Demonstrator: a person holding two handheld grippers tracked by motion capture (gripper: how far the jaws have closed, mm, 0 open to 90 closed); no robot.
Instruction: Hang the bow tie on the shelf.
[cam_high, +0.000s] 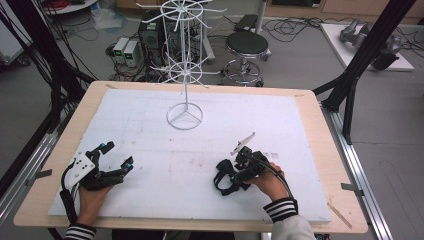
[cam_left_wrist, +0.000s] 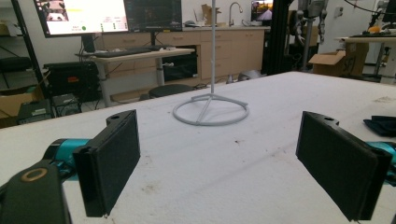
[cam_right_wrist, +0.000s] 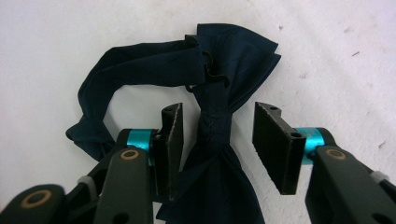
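A dark navy bow tie (cam_right_wrist: 212, 126) with its neck strap looped to one side lies flat on the white foam board (cam_high: 150, 150). My right gripper (cam_right_wrist: 218, 114) is open and straddles the tie's centre knot, one jaw on each side, with the left jaw close against the fabric. From the high view, the right gripper (cam_high: 239, 169) sits over the bow tie (cam_high: 220, 181) at the front right of centre. My left gripper (cam_high: 118, 154) rests at the front left, open with nothing between its jaws. In its own view the left gripper (cam_left_wrist: 224, 140) faces the rack, and the bow tie (cam_left_wrist: 382, 125) shows at the right edge.
A white wire display rack (cam_high: 184, 116) with a ring base (cam_left_wrist: 210, 111) stands at the back middle of the board. The wooden table edge (cam_high: 70, 130) frames the board. A black stool (cam_high: 246, 47) and black frame posts (cam_high: 360, 55) stand beyond the table.
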